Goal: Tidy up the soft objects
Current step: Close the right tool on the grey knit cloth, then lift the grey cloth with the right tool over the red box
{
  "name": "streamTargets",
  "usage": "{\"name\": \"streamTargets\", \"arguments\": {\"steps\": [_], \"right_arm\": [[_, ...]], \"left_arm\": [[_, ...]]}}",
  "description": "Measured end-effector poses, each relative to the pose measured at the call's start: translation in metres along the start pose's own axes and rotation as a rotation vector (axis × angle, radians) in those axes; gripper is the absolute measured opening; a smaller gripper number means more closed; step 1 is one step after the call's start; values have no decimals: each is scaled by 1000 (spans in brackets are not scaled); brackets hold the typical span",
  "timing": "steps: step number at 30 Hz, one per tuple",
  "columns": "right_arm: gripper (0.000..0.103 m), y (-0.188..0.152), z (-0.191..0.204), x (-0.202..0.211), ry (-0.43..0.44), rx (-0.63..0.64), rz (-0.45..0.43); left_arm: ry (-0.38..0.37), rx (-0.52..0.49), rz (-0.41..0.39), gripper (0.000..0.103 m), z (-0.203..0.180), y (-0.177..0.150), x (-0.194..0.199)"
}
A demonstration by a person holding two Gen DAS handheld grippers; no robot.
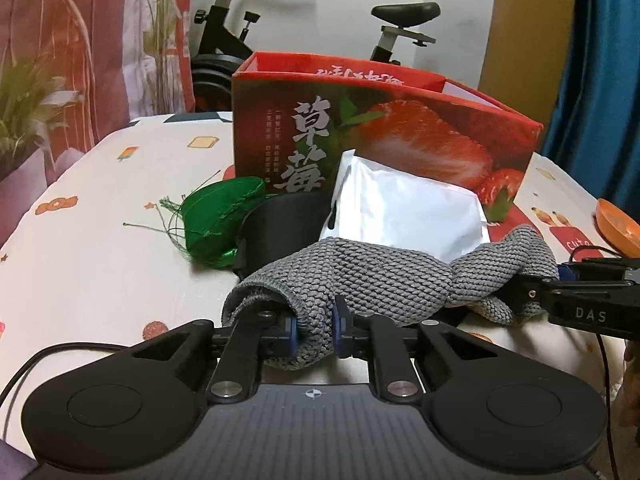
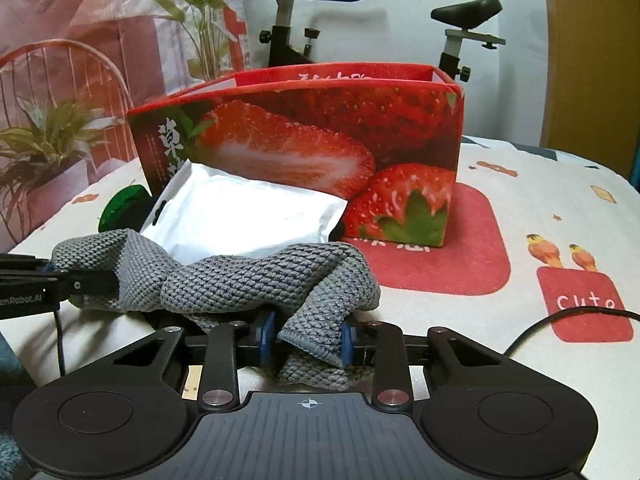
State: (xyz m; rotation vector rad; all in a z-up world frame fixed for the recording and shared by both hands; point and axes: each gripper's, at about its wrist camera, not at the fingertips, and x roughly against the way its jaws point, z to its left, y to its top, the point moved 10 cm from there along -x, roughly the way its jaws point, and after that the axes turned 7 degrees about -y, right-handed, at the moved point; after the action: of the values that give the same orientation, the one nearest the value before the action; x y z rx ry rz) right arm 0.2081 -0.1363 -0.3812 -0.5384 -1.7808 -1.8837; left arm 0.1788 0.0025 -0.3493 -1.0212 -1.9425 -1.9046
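A grey knitted cloth (image 1: pixel 380 276) lies bunched in front of me and also shows in the right wrist view (image 2: pixel 248 276). My left gripper (image 1: pixel 315 330) is shut on its left end. My right gripper (image 2: pixel 308 338) is shut on its right end; it shows at the right edge of the left wrist view (image 1: pixel 532 292). Behind the cloth a white soft pouch (image 1: pixel 404 212) leans against an open red strawberry box (image 1: pixel 400 128). A green satin pouch (image 1: pixel 220 220) and a black soft item (image 1: pixel 284 232) lie left of the white pouch.
The table wears a white cartoon-print cloth (image 2: pixel 560 208). An orange dish (image 1: pixel 616 228) sits at the right edge. An exercise bike (image 2: pixel 296 28) and potted plants (image 2: pixel 48 148) stand behind the table. A black cable (image 2: pixel 560 320) trails at the right.
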Motion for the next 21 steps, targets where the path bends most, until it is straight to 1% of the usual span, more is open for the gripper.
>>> {"name": "streamTargets", "arguments": {"steps": [5,8,12,21], "right_arm": [[25,2,5,5,20,7,-11],[24,4,9,8,29,19,-20],[23,8,11,12,36,17,-32],[22,26,16,29,66,8,-83]], "left_arm": [[0,29,-8,15,5,2,3],[-17,35,-13,15,4,3,5],[-37,33,-31,12,-1,6,9],[-67,52,-88,11,-6,24,26]]}}
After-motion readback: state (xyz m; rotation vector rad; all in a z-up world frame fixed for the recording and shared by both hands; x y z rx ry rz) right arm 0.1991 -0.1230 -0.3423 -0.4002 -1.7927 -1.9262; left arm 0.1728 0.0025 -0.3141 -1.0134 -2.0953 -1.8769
